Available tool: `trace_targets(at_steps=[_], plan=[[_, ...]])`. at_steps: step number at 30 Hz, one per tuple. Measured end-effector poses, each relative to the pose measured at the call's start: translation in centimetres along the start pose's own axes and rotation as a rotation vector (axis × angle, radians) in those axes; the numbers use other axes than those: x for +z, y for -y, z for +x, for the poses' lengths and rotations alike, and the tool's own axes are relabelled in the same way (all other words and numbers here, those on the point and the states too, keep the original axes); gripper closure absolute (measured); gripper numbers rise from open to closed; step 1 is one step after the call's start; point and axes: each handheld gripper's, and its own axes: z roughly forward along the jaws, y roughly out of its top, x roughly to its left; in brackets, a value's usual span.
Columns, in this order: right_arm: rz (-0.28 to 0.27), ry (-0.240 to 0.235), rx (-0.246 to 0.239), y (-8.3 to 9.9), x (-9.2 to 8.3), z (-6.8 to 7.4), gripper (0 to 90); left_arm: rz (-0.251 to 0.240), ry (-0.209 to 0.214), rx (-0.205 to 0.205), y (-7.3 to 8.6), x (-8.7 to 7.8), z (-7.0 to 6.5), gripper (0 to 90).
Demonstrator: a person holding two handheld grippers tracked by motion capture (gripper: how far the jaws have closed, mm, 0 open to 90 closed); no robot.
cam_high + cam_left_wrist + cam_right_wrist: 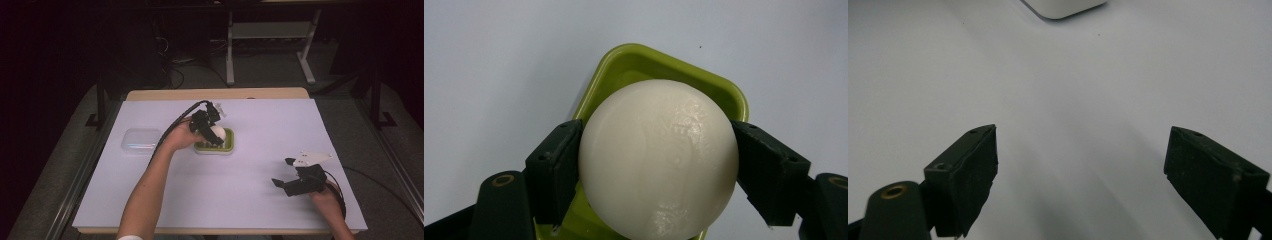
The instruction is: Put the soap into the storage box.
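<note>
A smooth white ball [659, 160] is clamped between the two black jaws of my left gripper [216, 134], which is shut on it. The ball [217, 132] hangs just over a small green tray [229, 145] near the middle of the white table; in the left gripper view the green tray [634, 65] lies right under the ball. Whether the ball touches the tray I cannot tell. My right gripper [284, 172] hovers at the front right of the table, jaws wide apart with nothing between them; the right gripper view shows its open gripper [1080, 175] over bare white surface.
A clear lidded plastic box [141, 140] lies left of the green tray. A pale tray base edge [1063, 7] shows at the top of the right gripper view. The white sheet [150, 190] covers the tabletop; dark floor and desk legs lie beyond the far edge.
</note>
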Motion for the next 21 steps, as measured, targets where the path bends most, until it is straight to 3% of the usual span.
trace_targets(at_steps=[4,15,21], plan=[[-0.001,-0.002,-0.004,0.0,0.0,0.0,13.2,0.004,0.001,-0.021,0.1,0.4,0.3,25.1],[0.0,-0.001,0.006,0.0,0.1,0.0,13.2,0.034,0.013,-0.032,0.4,1.0,0.7,25.1],[-0.002,-0.004,0.004,0.0,0.1,0.0,13.2,0.036,-0.004,-0.035,0.3,1.2,0.7,25.1]])
